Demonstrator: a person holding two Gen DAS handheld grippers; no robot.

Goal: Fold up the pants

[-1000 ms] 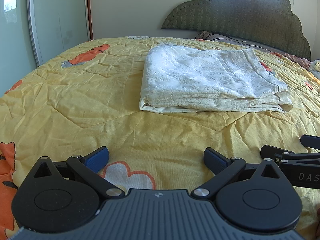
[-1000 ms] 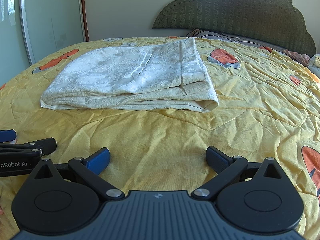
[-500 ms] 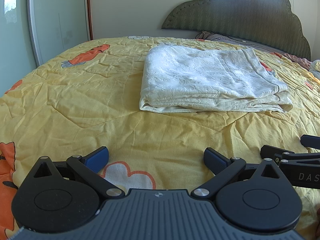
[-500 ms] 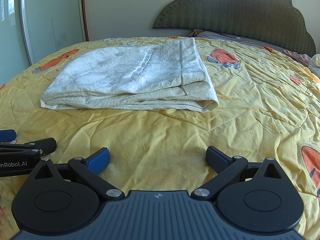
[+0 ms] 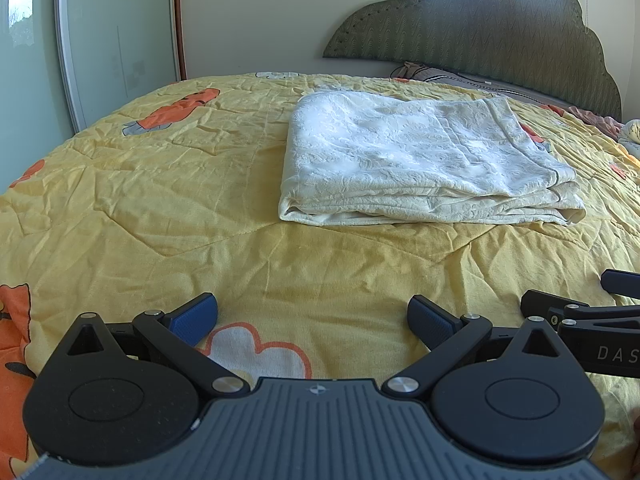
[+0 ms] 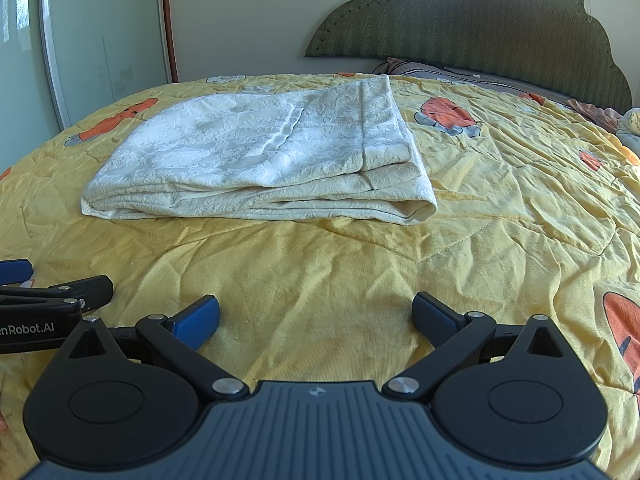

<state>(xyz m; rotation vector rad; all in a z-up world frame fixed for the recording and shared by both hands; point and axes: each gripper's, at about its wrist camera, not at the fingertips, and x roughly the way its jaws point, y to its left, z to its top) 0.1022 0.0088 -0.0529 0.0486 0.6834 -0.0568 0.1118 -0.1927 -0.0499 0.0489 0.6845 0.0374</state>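
Observation:
Cream textured pants (image 5: 416, 160) lie folded in a flat rectangular stack on the yellow bedspread; the right wrist view shows the same pants (image 6: 260, 160) with the waistband side toward the right. My left gripper (image 5: 313, 320) rests low over the bedspread, well short of the stack, open and holding nothing. My right gripper (image 6: 316, 318) sits beside it, also open and holding nothing. Each gripper shows at the edge of the other's view: the right gripper (image 5: 580, 312) and the left gripper (image 6: 52, 296).
The yellow bedspread (image 5: 140, 200) with orange cartoon prints covers the bed. A green padded headboard (image 5: 500, 32) stands at the far side, with pillows (image 6: 420, 68) below it. A mirrored wardrobe door (image 5: 116, 40) is at the left.

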